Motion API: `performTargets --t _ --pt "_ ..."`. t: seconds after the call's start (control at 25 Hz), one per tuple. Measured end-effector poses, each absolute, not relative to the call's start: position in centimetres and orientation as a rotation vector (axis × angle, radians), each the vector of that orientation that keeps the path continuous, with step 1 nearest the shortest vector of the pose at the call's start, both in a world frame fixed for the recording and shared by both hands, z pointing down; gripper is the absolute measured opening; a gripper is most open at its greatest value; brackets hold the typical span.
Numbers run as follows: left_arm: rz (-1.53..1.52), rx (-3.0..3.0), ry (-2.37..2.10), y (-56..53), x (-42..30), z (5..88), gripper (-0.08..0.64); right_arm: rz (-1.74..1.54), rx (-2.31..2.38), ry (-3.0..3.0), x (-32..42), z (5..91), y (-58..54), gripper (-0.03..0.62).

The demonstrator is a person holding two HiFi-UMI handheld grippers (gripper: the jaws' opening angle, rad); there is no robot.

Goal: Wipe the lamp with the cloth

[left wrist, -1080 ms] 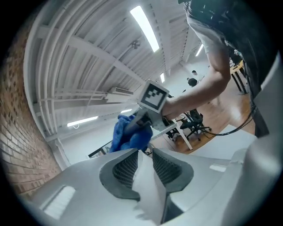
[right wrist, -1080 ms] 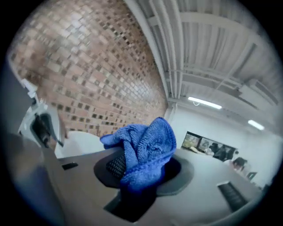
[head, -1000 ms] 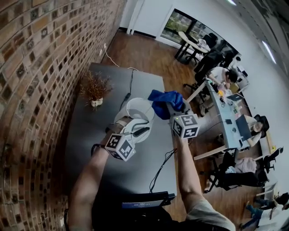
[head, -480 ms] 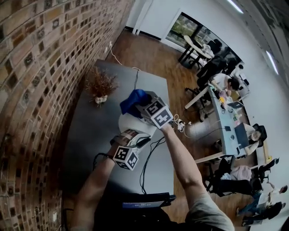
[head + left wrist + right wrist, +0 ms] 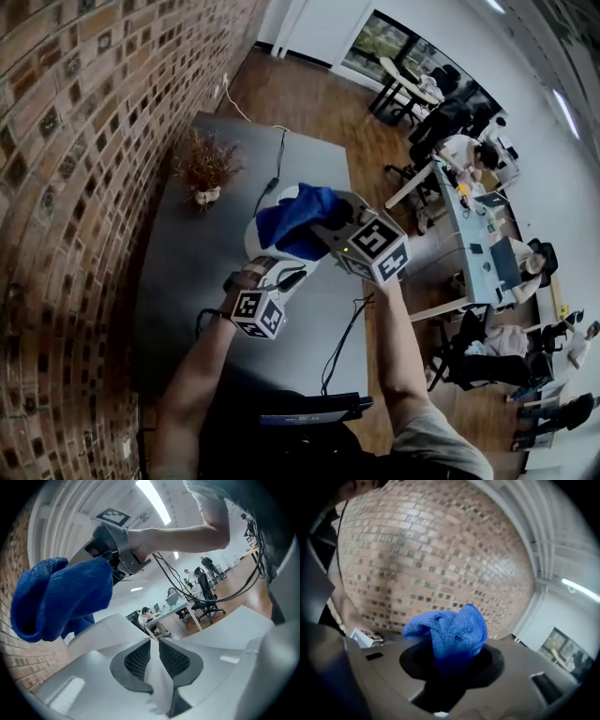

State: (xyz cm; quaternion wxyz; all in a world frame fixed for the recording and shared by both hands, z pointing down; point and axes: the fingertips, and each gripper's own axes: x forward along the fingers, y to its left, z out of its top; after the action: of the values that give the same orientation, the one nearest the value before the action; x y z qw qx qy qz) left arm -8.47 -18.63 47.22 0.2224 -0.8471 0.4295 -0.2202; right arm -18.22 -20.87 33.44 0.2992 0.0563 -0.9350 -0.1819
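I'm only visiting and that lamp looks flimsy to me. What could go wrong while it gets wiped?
1. The left gripper pinches only a thin white edge of the lamp. A firm push from above might bend that edge or pull it out of the grip.
2. The right gripper holds the blue cloth by a bunched part, with loose folds spilling out. Dragging it over the lamp could tug it free.
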Motion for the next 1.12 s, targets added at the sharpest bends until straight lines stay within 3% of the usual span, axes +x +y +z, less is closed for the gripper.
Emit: performTargets --t 0.28,0.36,0.44,0.56,0.68,0.76,0.88,0.92,1.0,1.12 --pt "-0.630 -2.390 1.186 -18.2 -9.7 48.5 0.066 -0.646 0.613 -2.558 -13.8 36.4 -23.5 0.144" --pt "-0.606 -2.438 1.210 -18.5 -10.4 48.7 0.066 -0.543 0.749 -2.646 -12.3 36.5 -24.5 0.144" --pt "-0.475 -2.506 1.312 -18.9 -12.4 47.6 0.066 -0.287 0.783 -2.820 -11.4 36.8 -25.0 0.144" --pt "0.068 -2.578 1.578 -20.1 -19.6 41.4 0.066 0.196 0.728 -3.066 -11.0 36.1 -25.3 0.144" --pt "0.460 -2.625 1.497 -21.7 -23.8 34.5 0.064 0.723 0.658 -3.218 -10.0 35.5 -26.5 0.144" --pt "0.346 -2.717 1.306 -23.2 -22.2 32.9 0.091 1.108 0.642 -3.276 -8.5 35.8 -27.9 0.144" --pt "-0.054 -2.799 1.054 -24.9 -18.4 35.0 0.114 1.873 0.551 -3.334 -5.9 35.4 -29.0 0.144" --pt "-0.177 -2.796 1.013 -25.0 -17.6 36.3 0.114 1.994 0.564 -3.366 -4.6 35.1 -29.0 0.144" --pt "-0.343 -2.756 0.994 -25.1 -17.1 38.5 0.110 1.822 0.818 -3.472 -1.0 35.1 -28.7 0.144" --pt "-0.415 -2.680 0.981 -24.6 -16.7 38.6 0.086 1.011 1.250 -3.406 1.2 36.3 -27.0 0.144"
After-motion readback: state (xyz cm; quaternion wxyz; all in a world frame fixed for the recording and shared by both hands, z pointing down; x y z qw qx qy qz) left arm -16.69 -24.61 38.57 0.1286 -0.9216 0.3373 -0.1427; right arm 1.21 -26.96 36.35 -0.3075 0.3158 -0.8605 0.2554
